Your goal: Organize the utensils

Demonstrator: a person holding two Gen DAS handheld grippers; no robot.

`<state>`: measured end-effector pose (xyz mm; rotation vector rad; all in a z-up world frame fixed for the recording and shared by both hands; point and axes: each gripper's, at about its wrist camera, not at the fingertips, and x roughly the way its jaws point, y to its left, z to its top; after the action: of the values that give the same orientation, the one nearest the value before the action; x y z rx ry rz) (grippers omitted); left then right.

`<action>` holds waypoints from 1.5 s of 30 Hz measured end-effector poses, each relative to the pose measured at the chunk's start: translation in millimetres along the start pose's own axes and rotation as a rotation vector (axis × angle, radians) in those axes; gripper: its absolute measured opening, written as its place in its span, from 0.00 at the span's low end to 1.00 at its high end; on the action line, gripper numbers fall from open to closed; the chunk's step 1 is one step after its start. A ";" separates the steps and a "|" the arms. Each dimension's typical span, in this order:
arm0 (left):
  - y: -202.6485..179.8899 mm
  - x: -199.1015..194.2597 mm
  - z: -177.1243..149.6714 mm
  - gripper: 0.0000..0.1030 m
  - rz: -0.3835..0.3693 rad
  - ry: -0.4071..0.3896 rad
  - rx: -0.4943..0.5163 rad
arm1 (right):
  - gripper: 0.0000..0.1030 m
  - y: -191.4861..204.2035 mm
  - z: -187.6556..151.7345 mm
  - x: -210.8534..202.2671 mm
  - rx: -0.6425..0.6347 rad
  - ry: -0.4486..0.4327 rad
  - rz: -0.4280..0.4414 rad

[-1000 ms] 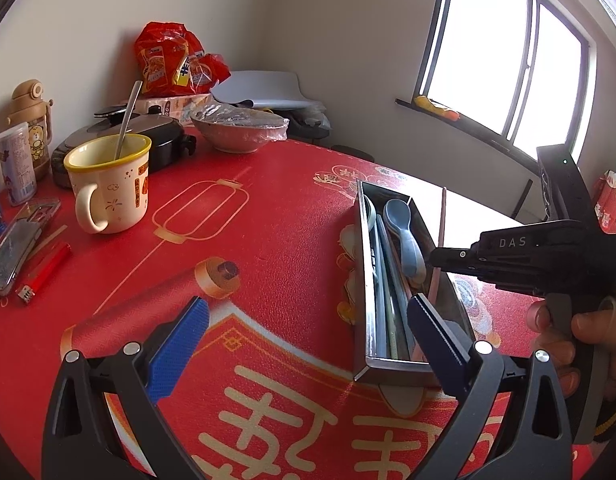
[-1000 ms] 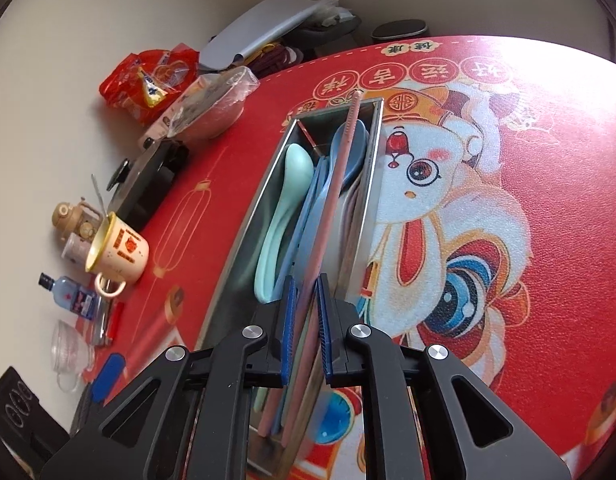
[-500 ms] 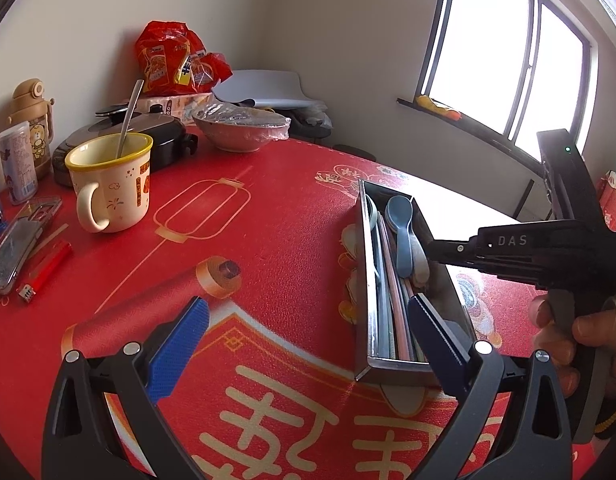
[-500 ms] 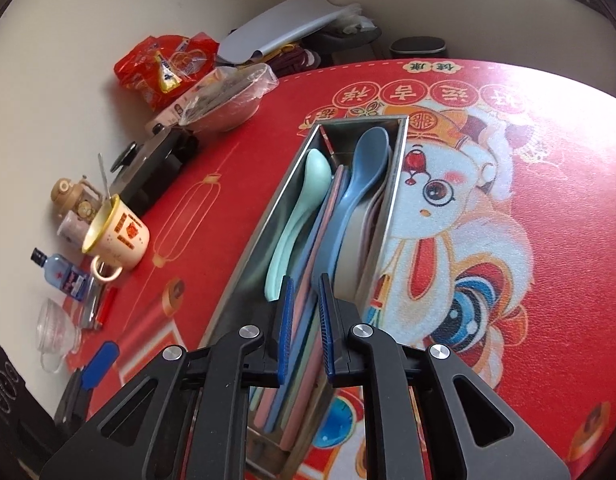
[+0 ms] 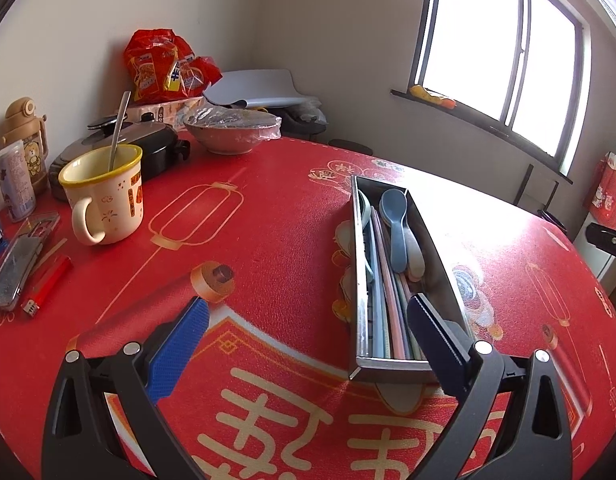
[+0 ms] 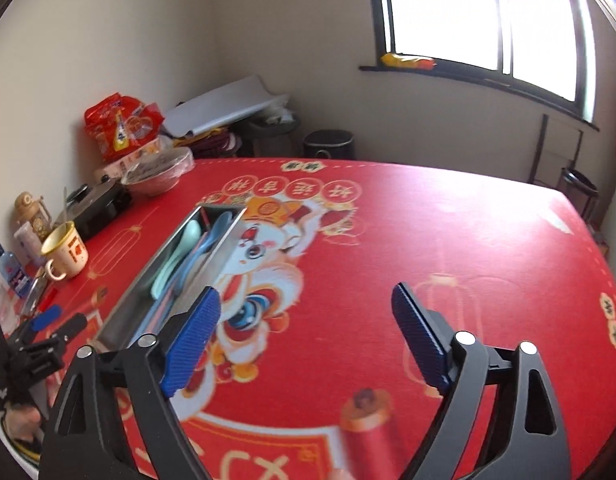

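**Q:** Report the state of each hand-held gripper and where the utensils are.

**A:** I read the right hand-held gripper [image 6: 306, 334] as empty, its jaws opening and already wide apart, nothing between them. It hangs over the bare red desk [image 6: 448, 248], beside the metal tray [image 5: 358, 280]. The left hand-held gripper [image 5: 306, 328] is also spread, holding nothing, with one pad in front of the tray's near end. The utensils lie lengthwise in the tray: a blue spoon [image 5: 394, 220], a mint spoon [image 6: 176, 256] and pink chopsticks [image 5: 384, 276].

**Q:** Why that arrangement?

**A:** My judgement: the tray is long and narrow, so only lengthwise placement lets everything lie flat. The left unit sits near the tray's end, probably ready to steady it.

**Q:** What differs from the earlier frame?

**A:** A second ago the right jaws were clamped on a pink chopstick above the tray; it now rests inside. That unit has since pulled away and up (the left wrist view now shows only its tip at the right edge). The left unit has not shifted. The mug [image 5: 106, 196] still holds a metal spoon.
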<state>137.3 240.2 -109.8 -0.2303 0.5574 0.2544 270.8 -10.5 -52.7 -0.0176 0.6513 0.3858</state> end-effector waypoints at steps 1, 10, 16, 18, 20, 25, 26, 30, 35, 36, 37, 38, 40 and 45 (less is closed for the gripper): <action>-3.6 -3.7 3.4 0.94 -0.020 -0.009 -0.010 | 0.83 -12.0 -1.1 -12.0 0.008 -0.024 -0.033; -106.2 -49.1 46.2 0.94 -0.183 -0.140 0.107 | 0.84 -86.8 -17.5 -111.6 0.117 -0.216 -0.366; -178.2 -74.5 54.6 0.94 -0.325 -0.204 0.173 | 0.84 -109.7 -36.7 -158.8 0.164 -0.299 -0.492; -198.3 -80.6 53.7 0.94 -0.371 -0.210 0.202 | 0.84 -114.2 -41.6 -169.0 0.173 -0.309 -0.518; -216.6 -84.7 51.8 0.94 -0.402 -0.214 0.228 | 0.84 -117.4 -46.5 -179.6 0.179 -0.319 -0.536; -248.0 -94.4 43.5 0.94 -0.381 -0.252 0.291 | 0.84 -119.9 -55.3 -195.2 0.195 -0.351 -0.591; -251.6 -95.7 42.6 0.94 -0.387 -0.251 0.301 | 0.84 -121.2 -56.5 -197.2 0.202 -0.354 -0.592; -260.9 -97.3 40.6 0.94 -0.412 -0.243 0.323 | 0.84 -124.8 -60.1 -201.8 0.224 -0.358 -0.616; -268.9 -95.7 37.3 0.94 -0.424 -0.237 0.351 | 0.84 -129.3 -63.1 -203.8 0.256 -0.362 -0.633; -270.5 -95.3 35.7 0.94 -0.428 -0.235 0.356 | 0.84 -129.8 -63.5 -203.6 0.259 -0.360 -0.636; -271.8 -95.0 34.5 0.94 -0.430 -0.234 0.360 | 0.84 -129.9 -63.9 -202.8 0.260 -0.358 -0.638; -272.9 -94.6 33.2 0.94 -0.431 -0.233 0.364 | 0.84 -129.0 -64.7 -202.6 0.262 -0.356 -0.641; -274.7 -93.4 31.4 0.94 -0.432 -0.228 0.369 | 0.84 -129.6 -65.8 -202.4 0.267 -0.352 -0.644; -276.4 -93.7 30.2 0.94 -0.427 -0.228 0.377 | 0.84 -130.0 -66.8 -203.2 0.278 -0.350 -0.652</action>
<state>157.9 -28.4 6.6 0.0491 0.3102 -0.2378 130.1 -210.3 1.3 0.0994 0.3181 -0.3285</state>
